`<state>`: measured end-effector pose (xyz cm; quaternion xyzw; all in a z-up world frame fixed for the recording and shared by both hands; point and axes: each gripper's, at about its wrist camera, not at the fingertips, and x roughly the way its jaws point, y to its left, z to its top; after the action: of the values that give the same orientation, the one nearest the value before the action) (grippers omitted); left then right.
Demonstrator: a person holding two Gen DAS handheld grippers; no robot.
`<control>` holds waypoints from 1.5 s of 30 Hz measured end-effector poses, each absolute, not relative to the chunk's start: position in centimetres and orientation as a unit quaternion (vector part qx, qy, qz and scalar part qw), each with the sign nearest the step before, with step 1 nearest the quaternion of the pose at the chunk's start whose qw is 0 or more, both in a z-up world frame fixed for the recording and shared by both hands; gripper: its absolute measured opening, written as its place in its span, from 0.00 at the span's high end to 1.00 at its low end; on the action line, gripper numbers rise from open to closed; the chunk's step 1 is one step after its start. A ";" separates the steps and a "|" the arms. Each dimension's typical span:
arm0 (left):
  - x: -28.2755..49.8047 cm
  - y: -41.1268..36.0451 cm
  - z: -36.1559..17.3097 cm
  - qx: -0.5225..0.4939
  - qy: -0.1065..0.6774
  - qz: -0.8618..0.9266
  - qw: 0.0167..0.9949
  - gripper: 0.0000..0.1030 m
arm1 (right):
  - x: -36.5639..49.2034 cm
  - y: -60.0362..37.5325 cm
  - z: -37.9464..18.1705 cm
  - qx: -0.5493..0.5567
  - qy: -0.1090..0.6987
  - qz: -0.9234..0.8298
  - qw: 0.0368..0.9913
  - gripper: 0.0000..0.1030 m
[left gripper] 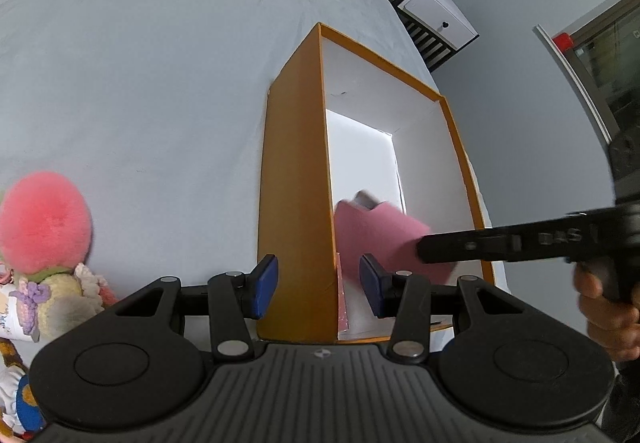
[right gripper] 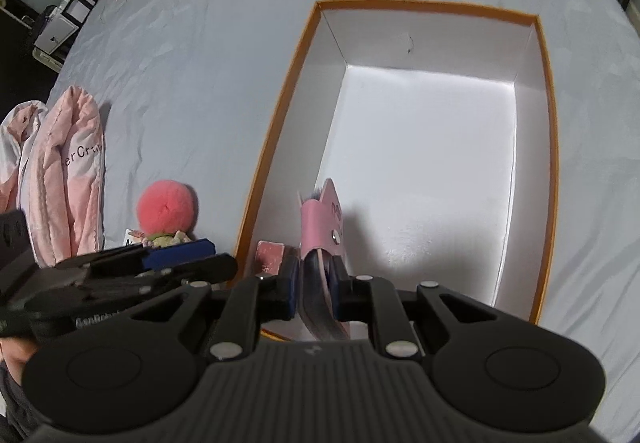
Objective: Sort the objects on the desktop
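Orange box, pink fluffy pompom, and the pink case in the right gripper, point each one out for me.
orange box (right gripper: 276, 115), right wrist view, on its left rim.
pink fluffy pompom (right gripper: 166, 209), right wrist view, on the ball's middle.
pink case (right gripper: 320, 221), right wrist view, on its flat pink face.

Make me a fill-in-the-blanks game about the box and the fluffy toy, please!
1. The right gripper is shut on a ____ pouch.
2. The box is orange outside and ____ inside.
3. The fluffy ball toy lies ____ the box, on the bedsheet.
4. The left gripper straddles the box's ____.

Missing words: pink; white; outside; wall
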<state>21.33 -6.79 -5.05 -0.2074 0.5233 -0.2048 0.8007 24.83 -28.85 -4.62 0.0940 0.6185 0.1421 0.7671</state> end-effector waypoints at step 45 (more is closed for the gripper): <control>20.6 -6.8 -4.6 -0.211 0.519 -0.210 0.802 0.50 | 22.1 -28.2 -3.7 0.015 0.575 0.130 0.808 0.85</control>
<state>20.55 -6.78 -4.64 -0.2105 0.5187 -0.2103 0.8015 22.12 -28.17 -3.72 0.0150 0.5751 0.1296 0.8076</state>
